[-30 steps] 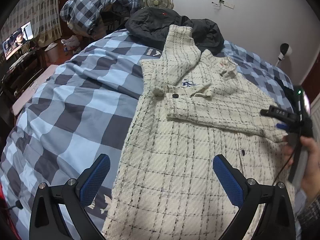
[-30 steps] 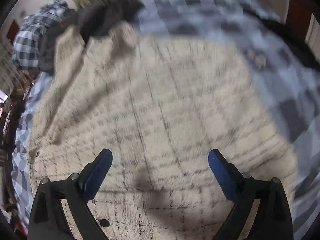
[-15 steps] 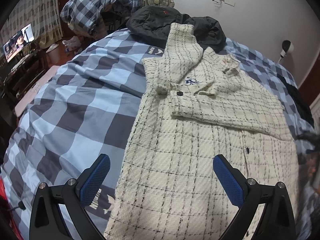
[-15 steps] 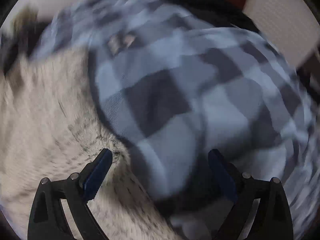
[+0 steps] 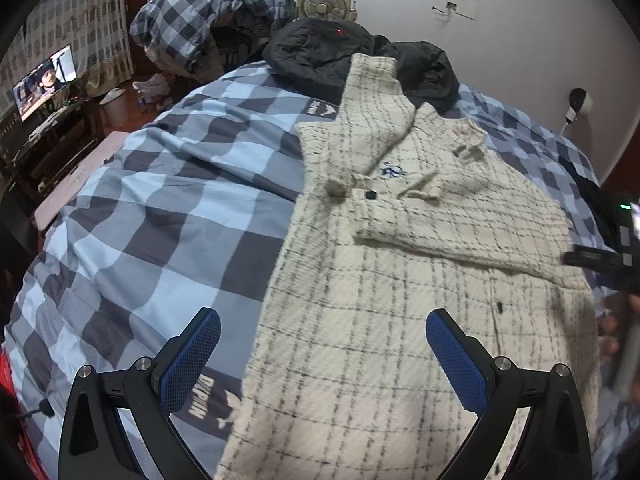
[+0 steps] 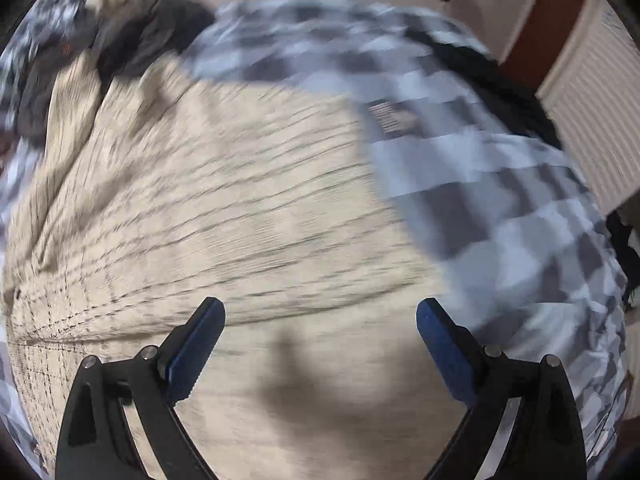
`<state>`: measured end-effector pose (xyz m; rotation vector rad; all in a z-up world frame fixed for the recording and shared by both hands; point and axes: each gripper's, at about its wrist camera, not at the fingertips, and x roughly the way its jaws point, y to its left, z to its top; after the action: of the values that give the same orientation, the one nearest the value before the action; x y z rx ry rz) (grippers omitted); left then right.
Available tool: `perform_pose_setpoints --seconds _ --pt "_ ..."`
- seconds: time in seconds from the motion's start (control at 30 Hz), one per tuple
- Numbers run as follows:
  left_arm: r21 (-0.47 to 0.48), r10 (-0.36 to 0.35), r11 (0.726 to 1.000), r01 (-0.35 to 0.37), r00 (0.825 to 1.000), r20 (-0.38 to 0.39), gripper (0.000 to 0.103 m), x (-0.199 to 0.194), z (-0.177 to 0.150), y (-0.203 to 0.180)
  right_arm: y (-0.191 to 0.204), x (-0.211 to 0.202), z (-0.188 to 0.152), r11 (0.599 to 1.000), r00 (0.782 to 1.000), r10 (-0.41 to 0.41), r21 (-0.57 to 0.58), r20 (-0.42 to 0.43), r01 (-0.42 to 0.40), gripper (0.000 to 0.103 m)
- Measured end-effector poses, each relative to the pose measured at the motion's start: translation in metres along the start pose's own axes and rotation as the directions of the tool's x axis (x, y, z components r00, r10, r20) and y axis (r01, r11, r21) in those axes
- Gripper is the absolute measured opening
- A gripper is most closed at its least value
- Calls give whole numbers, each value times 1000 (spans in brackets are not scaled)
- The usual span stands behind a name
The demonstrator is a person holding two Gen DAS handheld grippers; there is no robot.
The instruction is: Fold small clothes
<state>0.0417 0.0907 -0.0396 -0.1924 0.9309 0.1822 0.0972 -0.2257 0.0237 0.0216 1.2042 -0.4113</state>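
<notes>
A cream jacket (image 5: 400,280) with a black check lies flat on the blue checked bedspread (image 5: 160,208), one sleeve folded across its chest and the other reaching up toward the head of the bed. My left gripper (image 5: 320,340) hovers open over the jacket's lower left edge, holding nothing. In the motion-blurred right wrist view the same jacket (image 6: 240,220) fills the left and middle. My right gripper (image 6: 320,328) is open just above the cloth near its right edge. The right gripper's body and the hand holding it show at the left wrist view's right border (image 5: 616,264).
A dark padded jacket (image 5: 340,52) and a bundle of checked fabric (image 5: 208,20) lie at the head of the bed, a fan (image 5: 324,0) behind them. A lit screen (image 5: 44,80) and low furniture stand off the bed's left side. A white wall runs behind.
My right gripper swung off over the bare bedspread and has come back above the jacket's right side, still moving fast. My left gripper has barely shifted. The jacket lies as before.
</notes>
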Motion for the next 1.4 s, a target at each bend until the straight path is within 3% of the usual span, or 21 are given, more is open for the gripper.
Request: perform_pose_setpoints --seconds 0.17,0.23,0.27,0.3,0.33,0.4,0.47,0.57,0.67,0.73,0.8,0.87,0.93,1.07,1.4 --pt "-33 79 996 -80 997 -25 103 15 8 19 83 36 -14 998 996 56 -23 -73 -58 95" --pt "-68 74 995 -76 997 -27 103 15 11 27 101 36 -27 997 993 77 -12 -90 -79 94" --pt "-86 68 994 -70 997 -22 103 14 12 31 108 30 -34 991 988 132 -6 -83 -133 95" --pt "-93 64 994 -65 998 -18 103 13 13 32 112 22 -37 979 975 202 -8 -90 -204 95" --pt "-95 61 994 -62 998 -13 103 11 13 33 113 13 -40 953 949 301 0 -99 -302 95" --pt "-89 63 994 -63 998 -7 103 9 13 33 105 -10 -48 883 877 470 49 -102 -468 95" --pt "-84 65 994 -65 998 -7 103 8 13 32 87 -35 -56 847 842 530 89 -95 -524 95" --pt "-92 63 994 -64 998 -16 103 8 12 33 40 -68 -74 819 822 565 159 -66 -551 95" --pt "-93 66 993 -67 998 -20 103 8 11 33 -2 -91 -103 830 840 541 177 -30 -528 95" --pt "-85 71 994 -72 997 -19 103 8 10 32 -22 -97 -124 870 877 479 146 -20 -472 95" --pt "-66 87 994 -87 996 -14 103 8 9 30 -35 -94 -144 924 929 370 119 -30 -364 95" --pt "-48 102 994 -102 995 -11 103 9 7 27 -44 -83 -156 950 954 293 127 -57 -284 95" --pt "-33 110 993 -111 994 -9 103 10 5 24 -46 -70 -157 944 947 305 161 -102 -287 95" --pt "15 127 992 -127 992 -6 103 12 3 15 -37 -43 -144 882 872 454 236 -184 -409 95" --pt "116 109 988 -103 993 -43 103 19 -4 -8 -25 -43 -139 911 907 402 154 -128 -382 95"
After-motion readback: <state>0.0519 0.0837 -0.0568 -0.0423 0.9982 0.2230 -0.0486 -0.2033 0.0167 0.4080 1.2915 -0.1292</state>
